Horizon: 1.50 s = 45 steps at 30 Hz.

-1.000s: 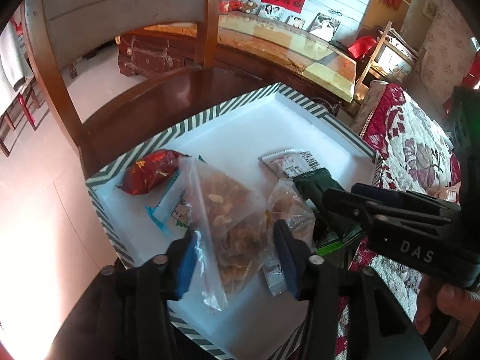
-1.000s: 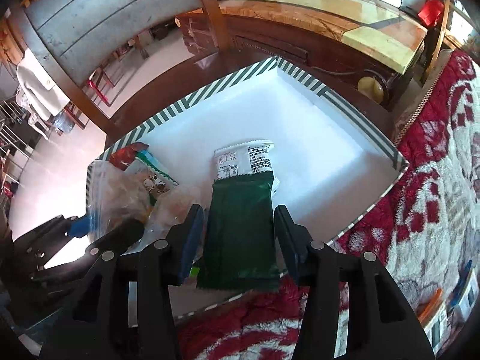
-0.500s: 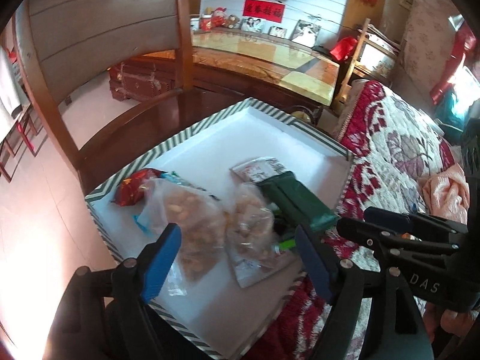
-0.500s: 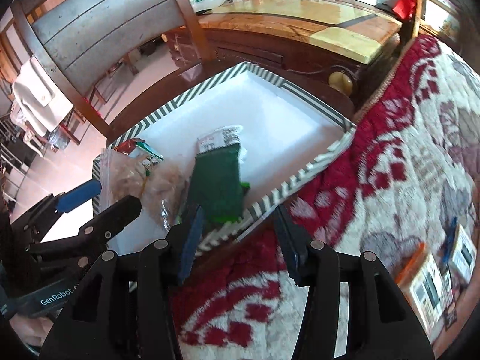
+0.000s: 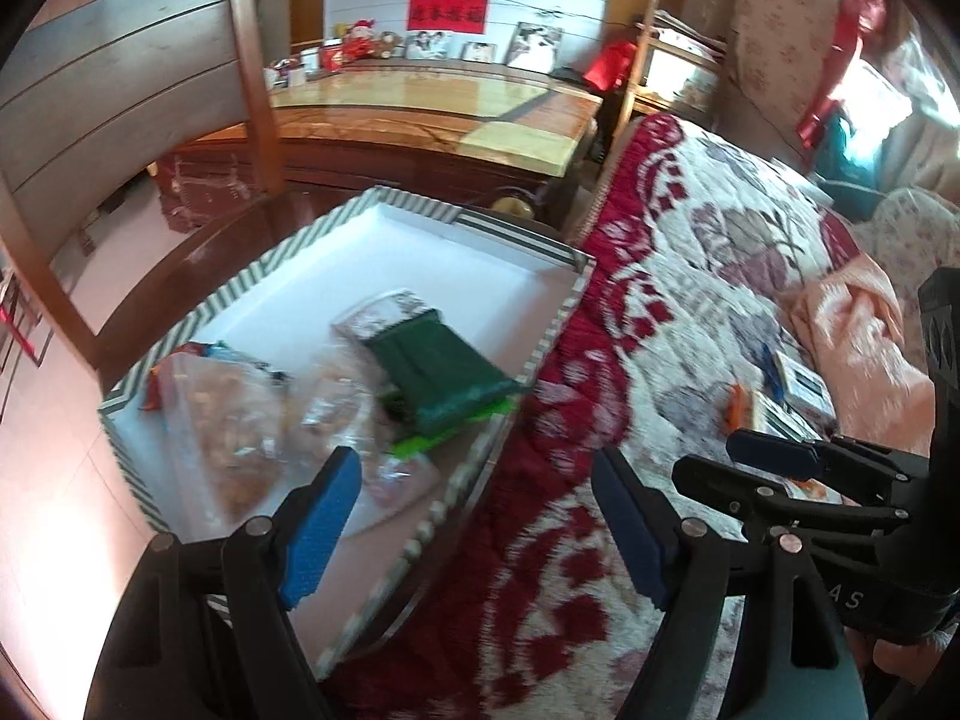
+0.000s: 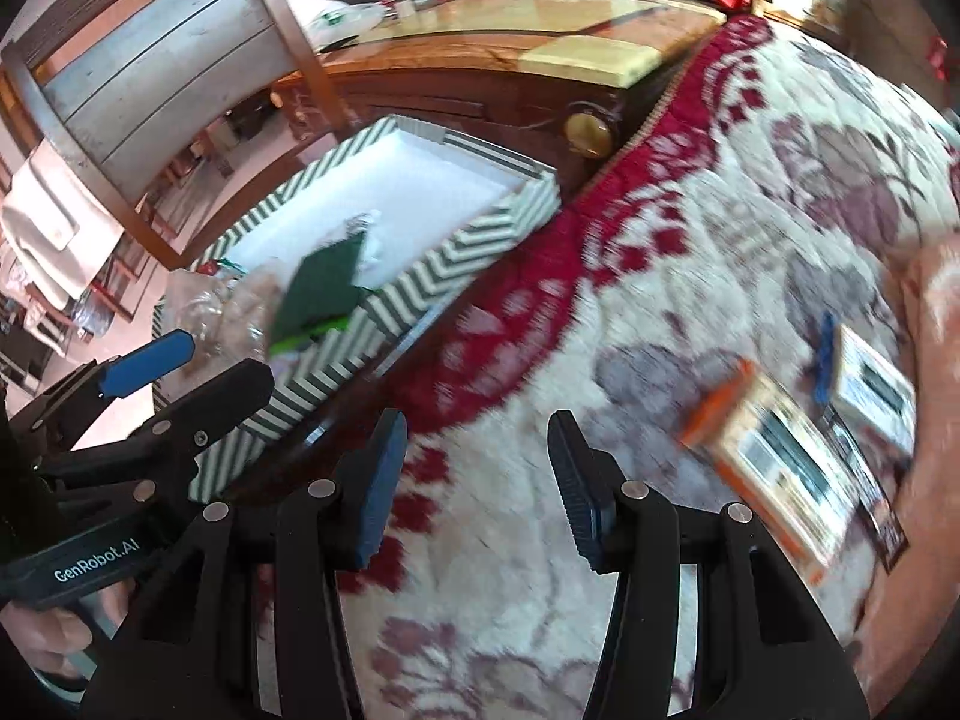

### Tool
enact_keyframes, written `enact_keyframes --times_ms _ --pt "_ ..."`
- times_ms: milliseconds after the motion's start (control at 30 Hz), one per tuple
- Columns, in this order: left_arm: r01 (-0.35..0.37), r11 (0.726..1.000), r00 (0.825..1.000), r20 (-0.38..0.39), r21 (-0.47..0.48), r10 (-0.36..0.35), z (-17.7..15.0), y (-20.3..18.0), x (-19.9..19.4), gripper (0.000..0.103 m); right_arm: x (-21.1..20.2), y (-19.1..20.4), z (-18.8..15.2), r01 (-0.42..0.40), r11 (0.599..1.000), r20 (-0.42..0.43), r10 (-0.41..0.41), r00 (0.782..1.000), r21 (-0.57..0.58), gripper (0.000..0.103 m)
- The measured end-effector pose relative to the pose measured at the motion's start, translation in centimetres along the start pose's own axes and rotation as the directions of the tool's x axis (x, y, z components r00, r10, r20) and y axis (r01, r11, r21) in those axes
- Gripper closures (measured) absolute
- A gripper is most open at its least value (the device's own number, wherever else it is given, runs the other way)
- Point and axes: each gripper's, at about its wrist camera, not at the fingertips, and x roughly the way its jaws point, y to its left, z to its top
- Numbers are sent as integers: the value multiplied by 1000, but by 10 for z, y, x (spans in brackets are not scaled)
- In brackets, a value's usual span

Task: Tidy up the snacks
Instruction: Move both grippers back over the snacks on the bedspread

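Left wrist: striped box [image 5: 252, 285] holds green packet [image 5: 441, 369]; clear bags [image 5: 222, 420].

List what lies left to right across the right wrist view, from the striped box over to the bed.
left gripper → clear snack bags → green packet → striped box wall → red floral blanket → orange-edged box → blue-edged box

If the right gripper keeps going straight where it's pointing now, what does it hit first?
Probably the red-and-white floral blanket: the open right gripper points at bare fabric, between the striped box and the orange-edged packet. Depth is unclear.
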Motion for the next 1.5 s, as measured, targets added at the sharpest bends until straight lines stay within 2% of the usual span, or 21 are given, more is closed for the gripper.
enact_keyframes --times_ms 433,933,1500 --pt "67 993 997 -41 102 -63 -13 -60 5 22 -29 -61 -49 54 993 0 -54 999 105 54" --pt "132 971 988 -102 199 -114 -25 -115 15 22 -56 -130 -94 110 966 0 -114 994 235 54" --pt "194 950 975 -159 246 -158 -24 -154 29 22 -76 -178 -118 161 931 -10 -167 986 328 54"
